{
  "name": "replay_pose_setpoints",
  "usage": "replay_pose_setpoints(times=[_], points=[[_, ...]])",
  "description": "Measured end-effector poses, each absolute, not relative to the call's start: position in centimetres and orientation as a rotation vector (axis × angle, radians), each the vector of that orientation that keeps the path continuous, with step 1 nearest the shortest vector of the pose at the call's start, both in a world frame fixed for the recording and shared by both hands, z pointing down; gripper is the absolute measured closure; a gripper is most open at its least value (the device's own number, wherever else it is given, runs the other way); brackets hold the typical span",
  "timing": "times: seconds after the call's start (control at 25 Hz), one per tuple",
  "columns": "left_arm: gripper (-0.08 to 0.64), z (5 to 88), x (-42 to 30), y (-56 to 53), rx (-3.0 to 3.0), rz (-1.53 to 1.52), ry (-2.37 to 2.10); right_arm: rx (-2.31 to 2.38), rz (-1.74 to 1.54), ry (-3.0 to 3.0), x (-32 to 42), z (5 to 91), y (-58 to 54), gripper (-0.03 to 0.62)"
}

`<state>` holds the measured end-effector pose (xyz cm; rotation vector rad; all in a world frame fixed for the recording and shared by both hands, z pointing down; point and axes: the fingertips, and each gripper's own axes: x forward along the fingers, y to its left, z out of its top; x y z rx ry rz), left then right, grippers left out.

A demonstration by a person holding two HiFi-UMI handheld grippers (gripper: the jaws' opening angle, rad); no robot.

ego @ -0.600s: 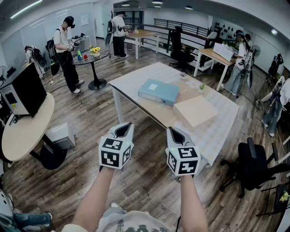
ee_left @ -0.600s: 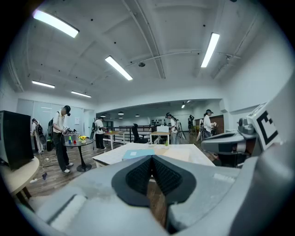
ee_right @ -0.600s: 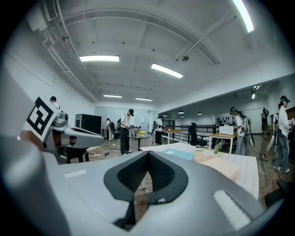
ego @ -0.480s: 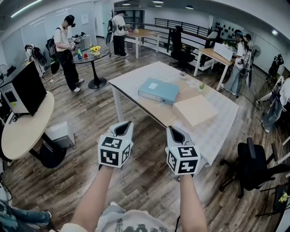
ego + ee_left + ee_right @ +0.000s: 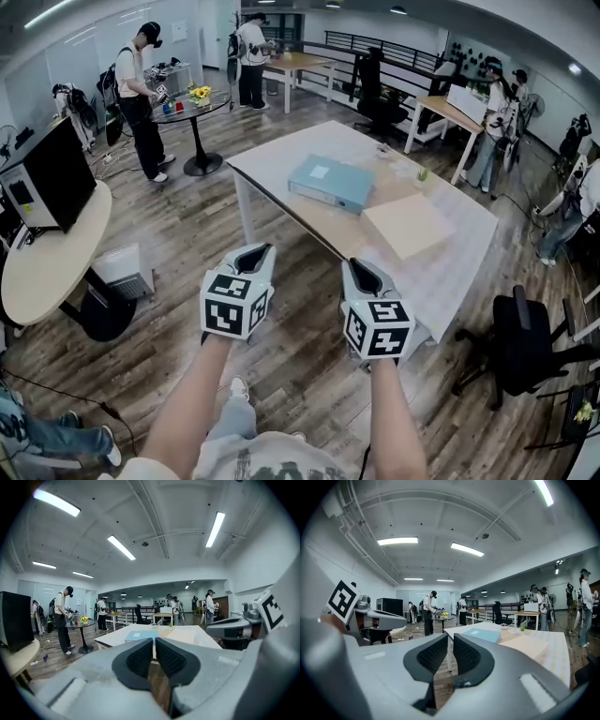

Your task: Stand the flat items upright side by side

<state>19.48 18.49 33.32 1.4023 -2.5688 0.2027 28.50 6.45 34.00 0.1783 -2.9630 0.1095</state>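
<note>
**Head view.** The light-blue flat binder [image 5: 330, 183] and the tan flat cardboard box [image 5: 408, 225] both lie flat, well apart from each other, on the white rectangular table [image 5: 272, 202]. The left gripper [image 5: 255, 250] and right gripper [image 5: 352, 265] are held over the floor, short of the table. Against half a second earlier the room has shifted in frame and a shoe [image 5: 236, 386] now shows. This suggests an approach step, with no item touched yet.

**Left gripper view.** The jaws are pressed together with nothing between them.

**Right gripper view.** The jaws are all but together, leaving a narrow slit, and hold nothing.
</note>
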Motion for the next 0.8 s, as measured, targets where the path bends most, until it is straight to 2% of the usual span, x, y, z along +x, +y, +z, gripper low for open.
replay_pose_setpoints(times=[0.04, 0.24, 0.48, 0.8], points=[[0.521, 33.4, 19.1, 18.4, 1.405, 0.199, -2.563, 0.175, 0.109, -2.959, 28.1, 34.1, 6.4, 0.550], [0.477, 34.0, 16.0, 17.4, 1.432, 0.184, -2.545, 0.193, 0.113, -2.944, 25.5, 34.8, 5.7, 0.524], [0.438, 34.0, 10.2, 15.3, 1.499, 0.156, -2.502, 0.244, 0.114, -2.912, 20.9, 35.2, 4.6, 0.459], [0.389, 33.6, 2.5, 10.8, 1.689, 0.164, -2.359, 0.428, 0.164, -2.864, 14.4, 35.2, 2.2, 0.428]])
